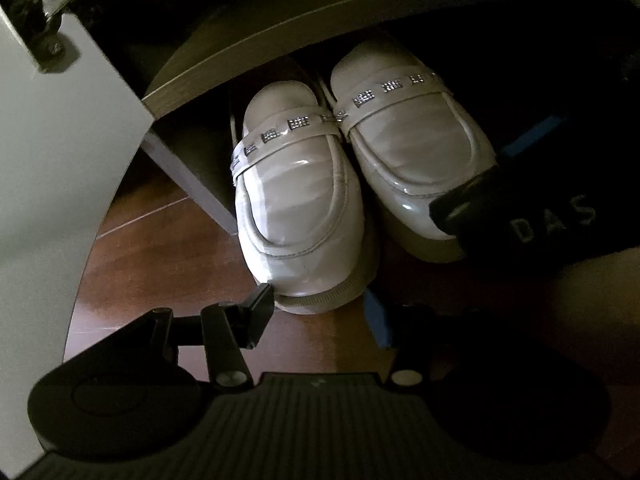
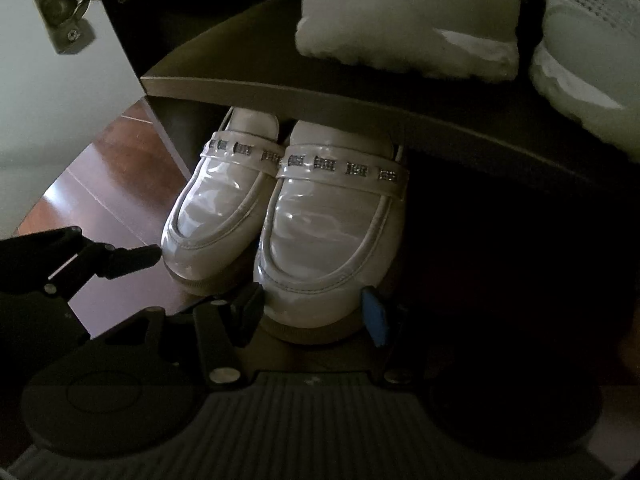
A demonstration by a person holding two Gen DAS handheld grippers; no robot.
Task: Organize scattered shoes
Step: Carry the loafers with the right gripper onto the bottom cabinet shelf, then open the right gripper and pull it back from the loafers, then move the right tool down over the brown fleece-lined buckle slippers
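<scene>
Pair of glossy cream patent loafers being seated under the cabinet shelf.

Left gripper [image 1: 320,304] is clamped on the toe of the left-hand loafer [image 1: 296,200]; right gripper [image 2: 314,302] is clamped on the right-hand loafer [image 2: 328,224], frame centre. Heels sit under the grey shelf board [image 2: 320,96]. Judged next: push further in, then let go.

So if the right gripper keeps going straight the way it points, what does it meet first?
The toe of the right-hand loafer, which already sits between the right gripper fingers. Pushed further, the shoe slides deeper under the shelf board; the depth behind is too dark to judge.
</scene>
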